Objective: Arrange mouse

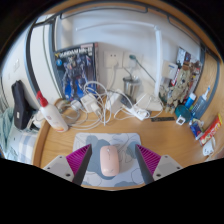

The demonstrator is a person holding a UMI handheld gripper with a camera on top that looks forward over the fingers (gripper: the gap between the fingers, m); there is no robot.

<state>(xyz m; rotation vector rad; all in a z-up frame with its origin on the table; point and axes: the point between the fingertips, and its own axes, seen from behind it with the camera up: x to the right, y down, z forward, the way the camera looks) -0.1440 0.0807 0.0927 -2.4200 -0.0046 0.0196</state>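
A pale pink mouse [109, 159] lies on a blue-grey patterned mouse pad [120, 148] on the wooden desk [170, 138]. My gripper [111, 162] is open. The mouse stands between the two fingers, with a gap at each side, resting on the pad. The left finger's purple pad [83, 157] and the right finger's purple pad [146, 157] flank it.
Beyond the pad lie white power strips and cables [95, 100], a dark box [77, 66] against the wall, a black object [22, 102] at the left, and bottles and small items [185, 92] at the right.
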